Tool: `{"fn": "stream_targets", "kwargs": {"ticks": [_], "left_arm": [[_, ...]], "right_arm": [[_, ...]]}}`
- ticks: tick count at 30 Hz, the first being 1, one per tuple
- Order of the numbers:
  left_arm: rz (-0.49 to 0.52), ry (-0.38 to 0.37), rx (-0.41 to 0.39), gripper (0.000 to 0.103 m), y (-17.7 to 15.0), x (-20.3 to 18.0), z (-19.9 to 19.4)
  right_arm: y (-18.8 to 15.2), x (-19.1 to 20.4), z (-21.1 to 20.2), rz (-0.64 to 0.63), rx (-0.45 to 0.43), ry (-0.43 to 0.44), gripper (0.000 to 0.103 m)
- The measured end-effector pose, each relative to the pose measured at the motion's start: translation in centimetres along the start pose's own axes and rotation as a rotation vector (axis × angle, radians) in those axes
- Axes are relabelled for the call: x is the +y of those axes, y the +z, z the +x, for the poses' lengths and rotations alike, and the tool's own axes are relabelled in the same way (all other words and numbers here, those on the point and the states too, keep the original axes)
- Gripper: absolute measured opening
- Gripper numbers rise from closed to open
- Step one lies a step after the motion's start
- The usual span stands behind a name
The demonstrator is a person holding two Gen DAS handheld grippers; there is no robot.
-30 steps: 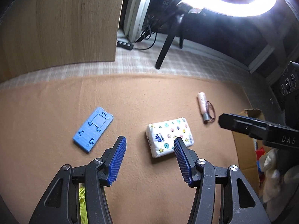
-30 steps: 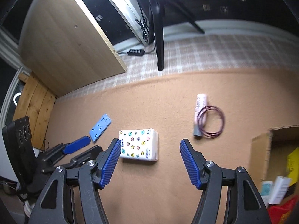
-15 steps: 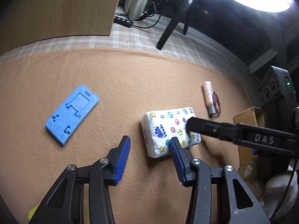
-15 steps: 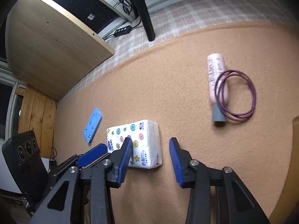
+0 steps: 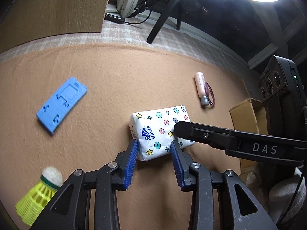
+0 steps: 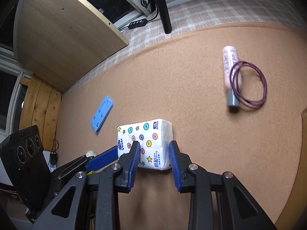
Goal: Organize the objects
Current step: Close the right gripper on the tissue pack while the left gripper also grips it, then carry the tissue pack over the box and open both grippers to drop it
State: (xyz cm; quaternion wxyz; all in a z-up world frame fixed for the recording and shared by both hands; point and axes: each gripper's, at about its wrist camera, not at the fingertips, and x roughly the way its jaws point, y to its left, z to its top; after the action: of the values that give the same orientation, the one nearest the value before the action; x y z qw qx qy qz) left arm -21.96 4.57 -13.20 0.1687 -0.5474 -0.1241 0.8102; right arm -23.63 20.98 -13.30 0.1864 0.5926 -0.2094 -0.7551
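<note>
Tissue pack (image 5: pixel 160 132), patterned with stars and dots, lies flat on the tan felt-covered table (image 5: pixel 119 76), near its middle. Reading from left to right we note a yellow shuttlecock (image 5: pixel 38 195), a blue flat stand (image 5: pixel 62 104), the pack, a pink tube (image 5: pixel 201 88) with a loop of purple wire (image 6: pixel 249 84) lying against it, and a cardboard box (image 5: pixel 245 113) at the right edge.

The left gripper (image 5: pixel 154 143) straddles the pack's near left corner; its jaws have just been closing, and the pads stand just beside the wrapper, whether pressing we cannot tell. The right gripper (image 6: pixel 154 147) straddles the near right end, its jaws likewise just closing, the left pad over the printed top.

To do this step well, we judge that both grippers should close evenly on the soft pack, squeeze lightly and lift together, keeping it level.

The shuttlecock is blurred; the box is cut off, so its contents stay unseen. The right gripper's finger hides part of the pack in the left view.
</note>
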Motion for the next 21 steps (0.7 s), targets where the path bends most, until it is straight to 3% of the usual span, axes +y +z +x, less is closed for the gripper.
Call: {"fn": "stream_targets", "kwargs": {"ticks": [9, 21], "left_arm": [[0.037, -0.002, -0.003, 0.038, -4.0, -3.0, -1.7], [0.069, -0.014, -0.044, 0.038, -9.2, -6.5, -4.6]], "right_arm": [[-4.1, -0.1, -1.8, -0.031, -0.001, -0.007, 0.029], [-9.6, -0.4, -5.4, -0.036, -0.069, 0.008, 0.029]]}}
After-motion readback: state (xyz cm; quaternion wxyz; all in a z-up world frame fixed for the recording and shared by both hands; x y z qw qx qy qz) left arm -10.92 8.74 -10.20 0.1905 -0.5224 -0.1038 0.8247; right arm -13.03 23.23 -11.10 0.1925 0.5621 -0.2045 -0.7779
